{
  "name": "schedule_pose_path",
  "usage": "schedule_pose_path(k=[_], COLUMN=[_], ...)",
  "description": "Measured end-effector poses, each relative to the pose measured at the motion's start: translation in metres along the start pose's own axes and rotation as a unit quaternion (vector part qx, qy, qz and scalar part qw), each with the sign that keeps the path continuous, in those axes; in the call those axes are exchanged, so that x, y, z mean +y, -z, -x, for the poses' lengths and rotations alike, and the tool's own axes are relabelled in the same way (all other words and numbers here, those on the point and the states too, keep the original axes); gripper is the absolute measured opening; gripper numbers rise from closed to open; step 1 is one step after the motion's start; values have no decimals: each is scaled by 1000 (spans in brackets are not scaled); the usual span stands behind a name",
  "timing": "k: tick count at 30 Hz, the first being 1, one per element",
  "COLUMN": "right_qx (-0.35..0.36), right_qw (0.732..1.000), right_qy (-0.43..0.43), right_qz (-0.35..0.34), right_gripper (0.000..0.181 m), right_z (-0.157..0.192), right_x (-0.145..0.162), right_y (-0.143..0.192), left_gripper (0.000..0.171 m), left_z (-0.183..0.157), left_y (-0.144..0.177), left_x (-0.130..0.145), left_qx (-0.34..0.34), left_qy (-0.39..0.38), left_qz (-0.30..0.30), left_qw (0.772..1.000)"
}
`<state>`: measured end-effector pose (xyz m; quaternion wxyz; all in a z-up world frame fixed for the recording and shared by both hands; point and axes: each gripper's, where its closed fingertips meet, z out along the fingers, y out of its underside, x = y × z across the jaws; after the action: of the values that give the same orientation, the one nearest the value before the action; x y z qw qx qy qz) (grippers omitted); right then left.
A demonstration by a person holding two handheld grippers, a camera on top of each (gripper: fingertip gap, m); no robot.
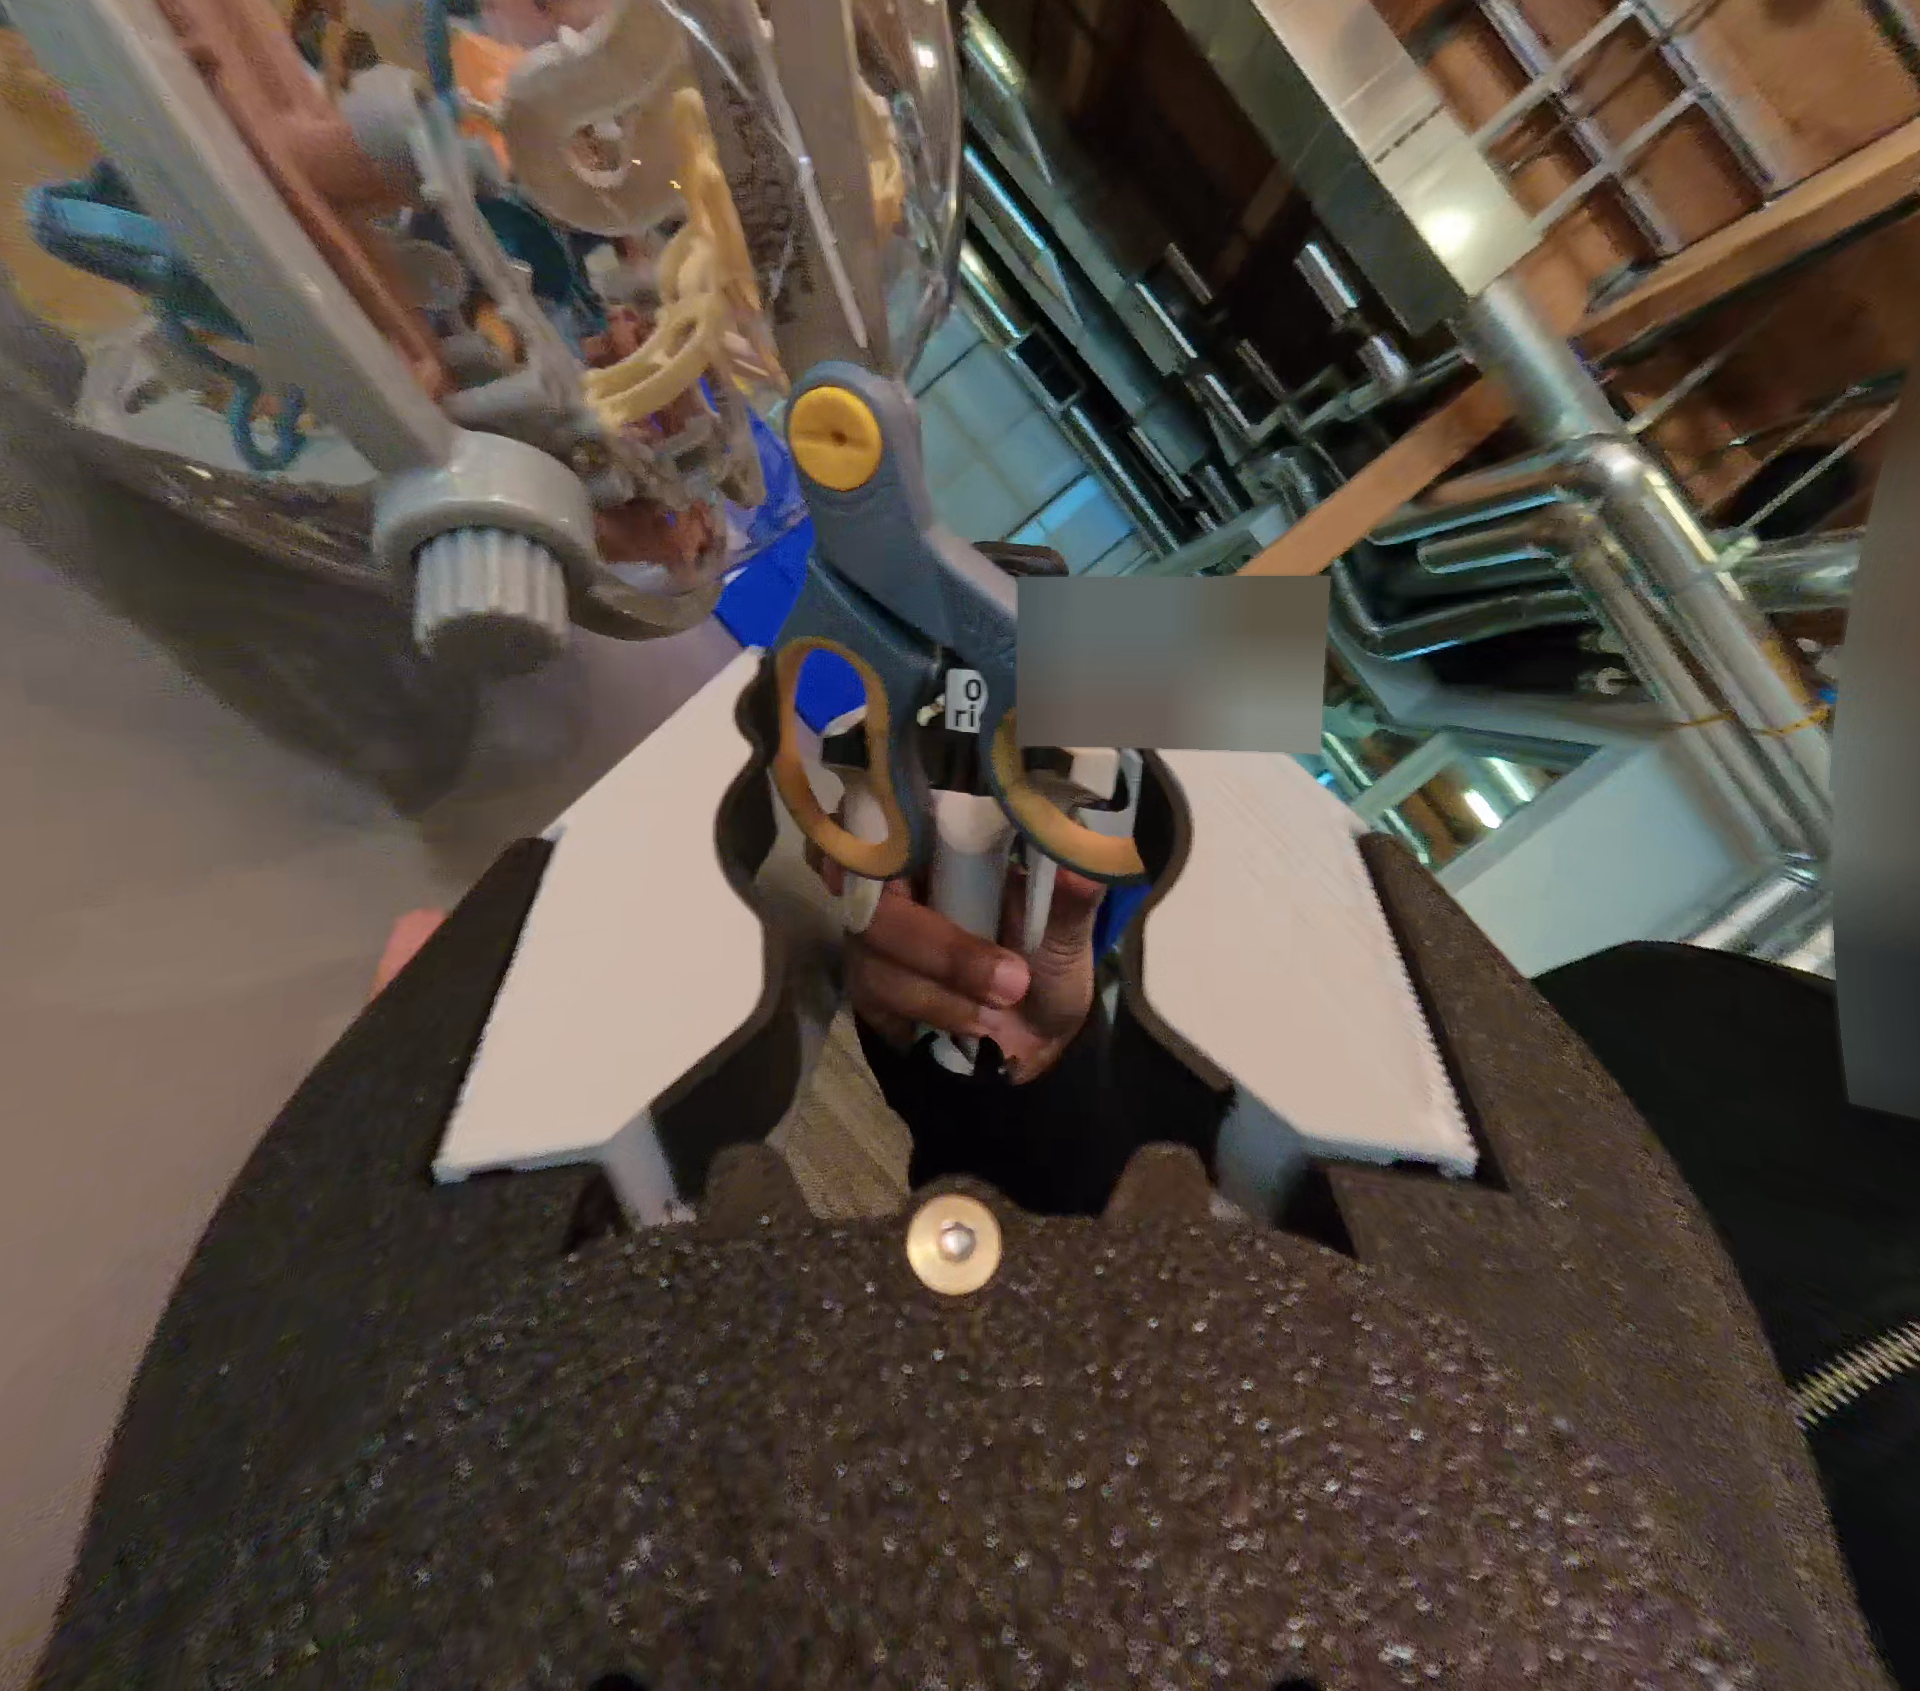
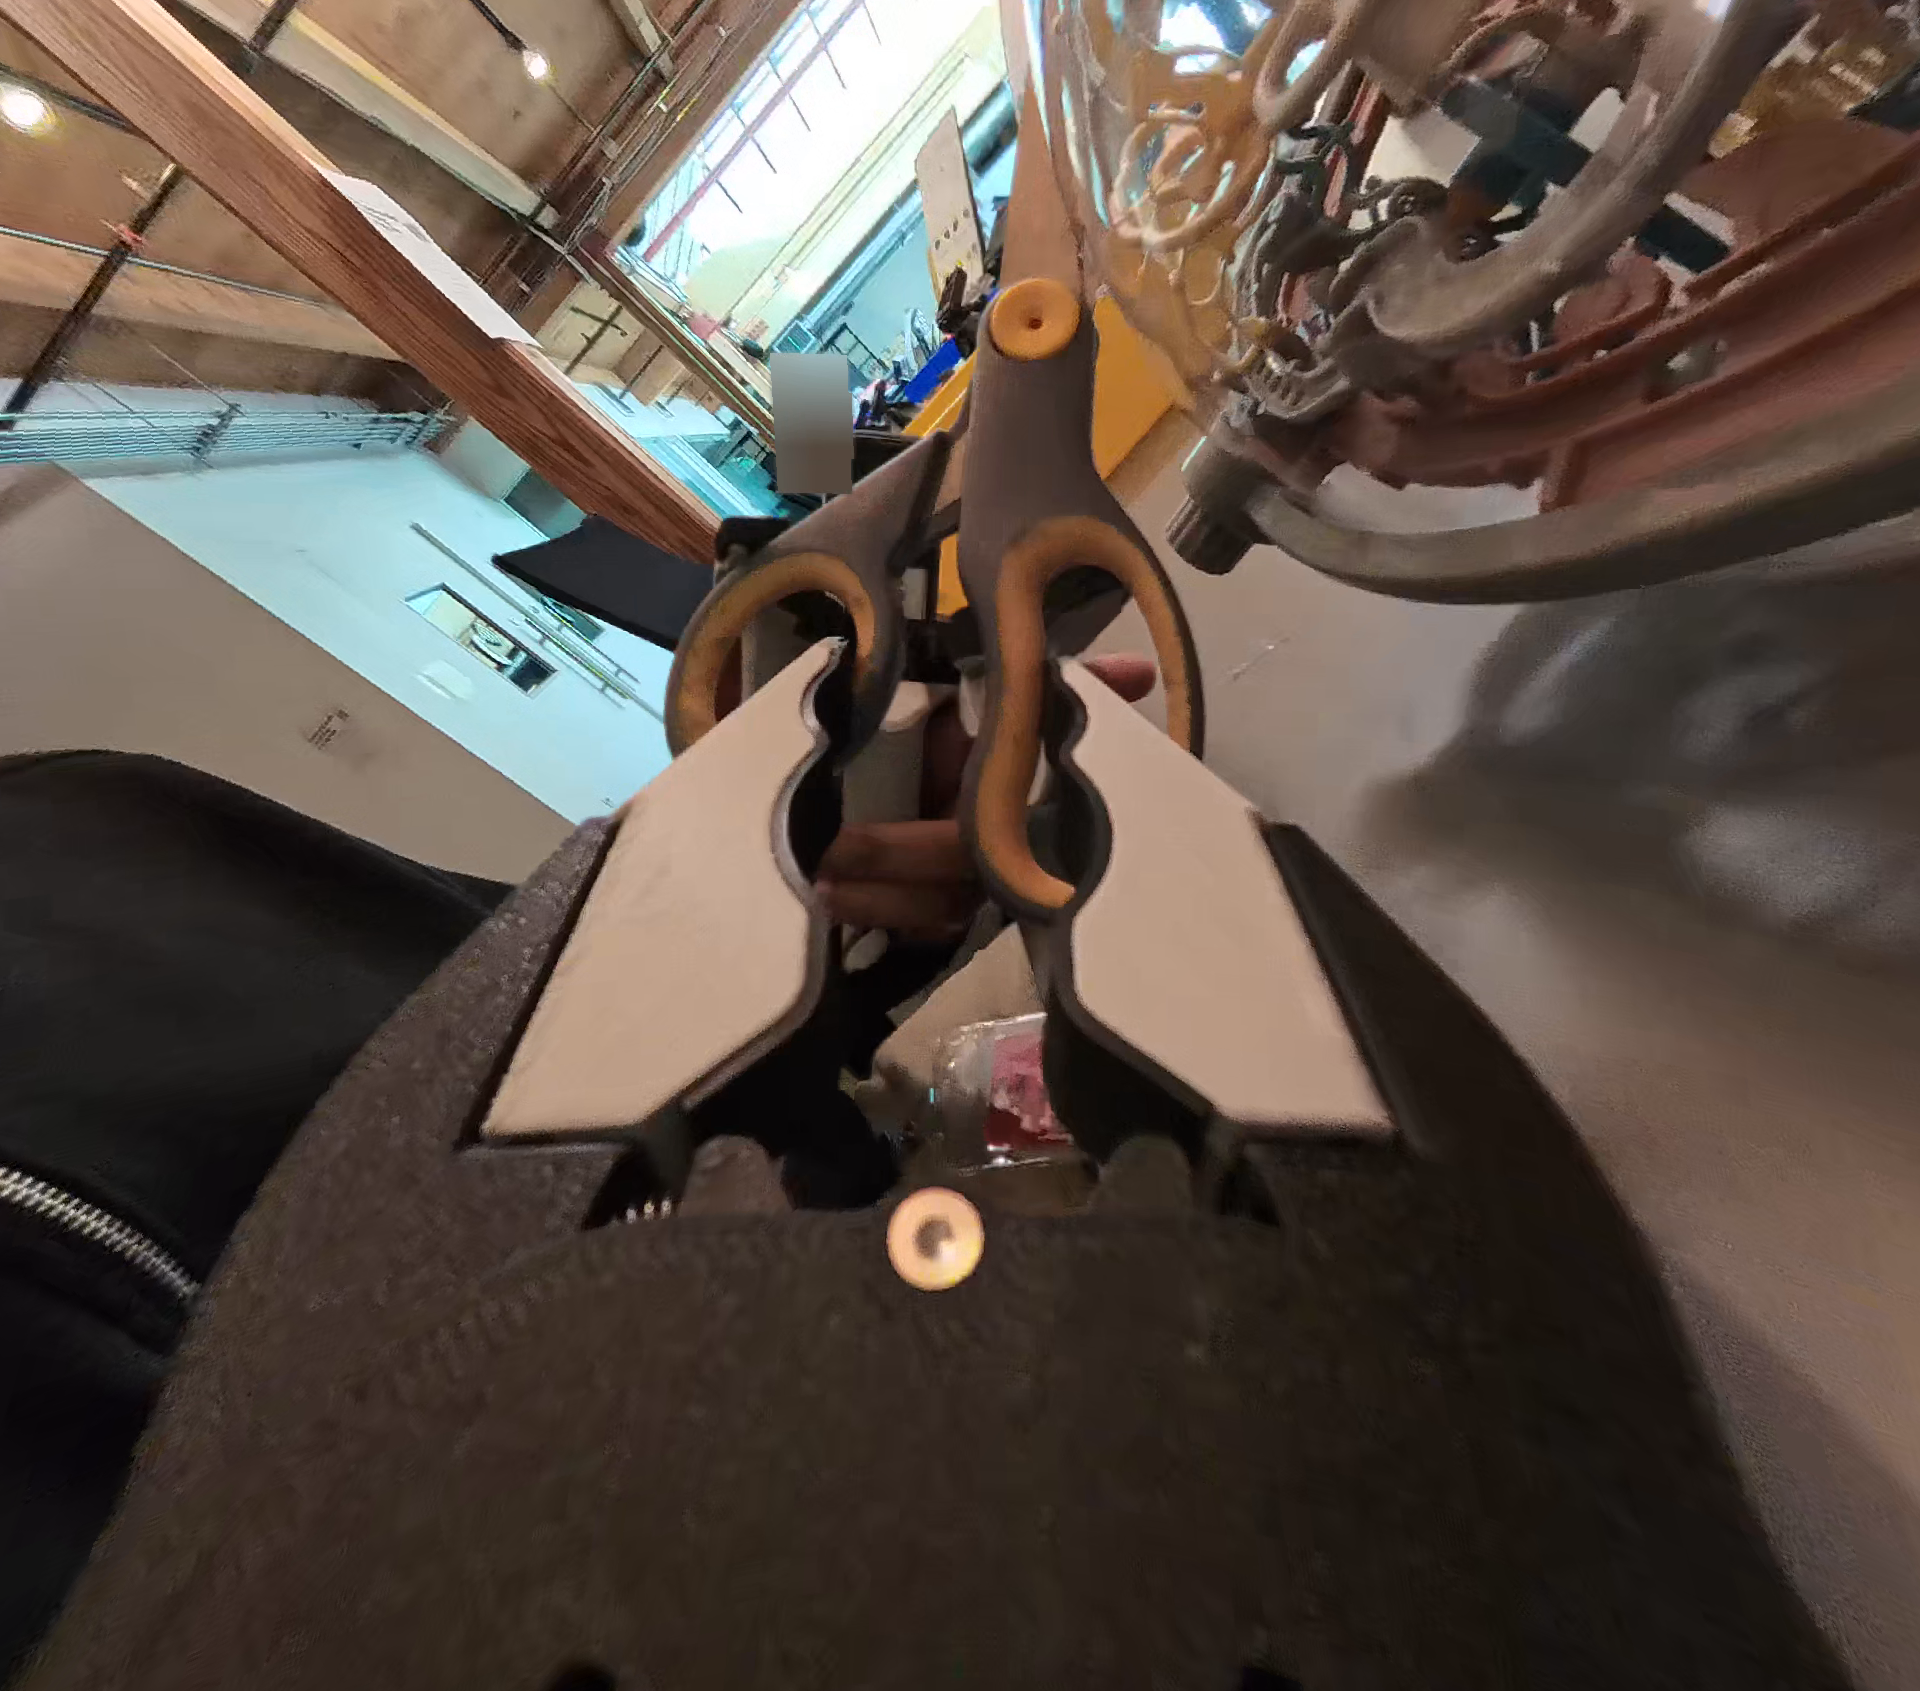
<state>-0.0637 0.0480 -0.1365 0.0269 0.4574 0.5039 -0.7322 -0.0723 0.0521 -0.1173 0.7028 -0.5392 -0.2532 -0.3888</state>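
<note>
- My right gripper [image 2: 951, 711] clamps one yellow-lined loop of the grey-handled steel scissors [image 2: 1023, 488]; my left gripper [image 1: 956, 768] stands wide around both loops [image 1: 836, 768].
- Blades point at the clear plastic sphere [image 1: 582, 114]; rigid, light, probably slick; loops grip best.

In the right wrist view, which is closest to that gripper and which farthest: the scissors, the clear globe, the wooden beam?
1. Scissors, handle loops between the right gripper jaws, centre.
2. Clear globe, just beyond, upper right.
3. Wooden beam, far off, upper left.
</note>
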Motion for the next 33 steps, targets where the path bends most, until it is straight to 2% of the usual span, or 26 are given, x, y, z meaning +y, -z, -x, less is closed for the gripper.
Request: schedule_pose_path(k=[5, 7, 11, 13, 16, 20, 24, 27, 31, 33], right_qx=[-34, -58, -102, -103, -109, -116, -113, -110, -93, -78], right_qw=[999, 997, 989, 989, 989, 987, 988, 989, 993, 995], right_qy=[-26, -49, -90, -88, -91, -98, -94, -91, -73, -57], right_qz=[-11, -25, -53, -52, -52, -55, -48, -42, -21, -9], right_gripper=[33, 34, 33, 33, 33, 33, 33, 33, 34, 34], right_z=[8, 12, 19, 20, 21, 22, 22, 22, 21, 20], right_x=[0, -2, -12, -11, -9, -9, -7, -5, 4, 10], right_y=[1, 1, 5, 5, 2, 2, 2, 1, -6, -10], left_gripper=[86, 86, 85, 85, 86, 85, 88, 104, 105, 112], left_z=[3, -2, -27, -22, -15, -18, -18, -25, -22, -21], left_y=[-2, -4, 2, 3, -7, -10, -10, -6, -12, -17], left_x=[0, 1, 0, 1, 15, 15, 14, 9, 18, 27], left_qx=[-27, -12, 66, 52, 25, 42, 61, 105, 83, 63], left_qy=[-14, 3, 4, 9, 16, 38, 102, 133, 97, 62], left_qz=[0, 1, -5, -6, 31, 29, 27, 12, 29, 51], left_qw=[1000, 1000, 998, 999, 999, 998, 993, 985, 991, 995])
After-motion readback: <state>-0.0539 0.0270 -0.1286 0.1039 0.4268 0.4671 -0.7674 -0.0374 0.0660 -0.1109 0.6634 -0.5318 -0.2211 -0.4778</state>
